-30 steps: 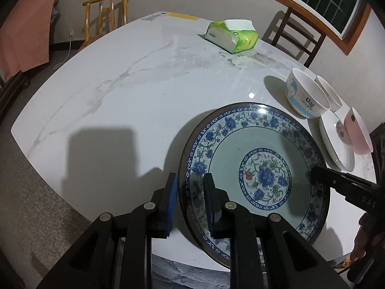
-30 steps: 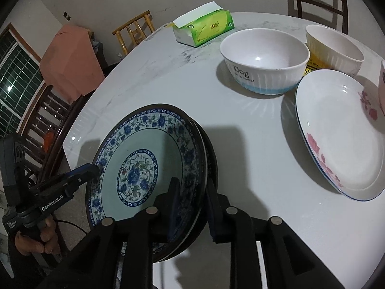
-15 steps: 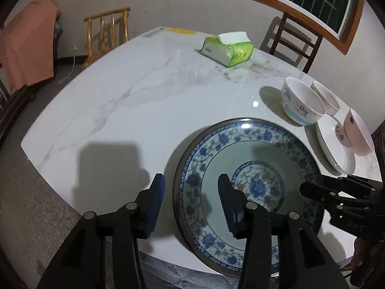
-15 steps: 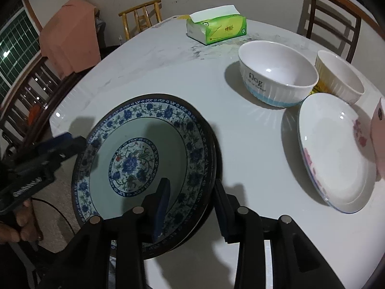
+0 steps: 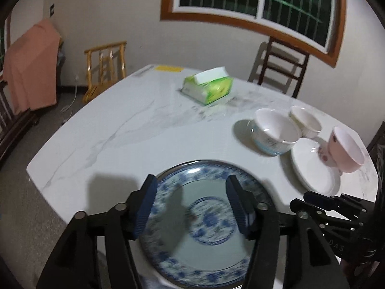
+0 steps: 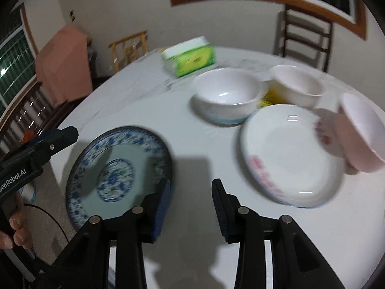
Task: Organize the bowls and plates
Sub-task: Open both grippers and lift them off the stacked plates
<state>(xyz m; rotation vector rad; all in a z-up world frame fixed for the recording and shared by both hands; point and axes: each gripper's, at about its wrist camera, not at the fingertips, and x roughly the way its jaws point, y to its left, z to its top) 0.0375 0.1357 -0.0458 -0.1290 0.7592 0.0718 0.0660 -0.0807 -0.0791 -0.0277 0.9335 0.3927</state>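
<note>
Blue-patterned plate (image 5: pixel 207 226) flat at the near edge of the white marble tabletop (image 5: pixel 134 139), rim slightly over that edge. Left hand-held gripper (image 5: pixel 192 207) above the plate, released, jaws just widened, nothing between the blue pads (image 5: pixel 146 204). Right hand-held gripper (image 6: pixel 191 207) just right of the plate, also released; jaws widened within the last second, only bare tabletop in the gap, left pad at the plate's right rim in the right wrist view, contact not clear.

Beyond the plate, toward its right: large white bowl (image 6: pixel 227 95) with a pale blue base. Smaller white bowl (image 6: pixel 297 85) behind it. White plate with pink flowers (image 6: pixel 288 156) right of the blue-patterned plate, well apart from it. Pink bowl (image 6: pixel 361 130) tilted on that white plate's far rim. Green tissue pack (image 5: pixel 208 89) far across the tabletop from the blue-patterned plate. Both views blurred.
</note>
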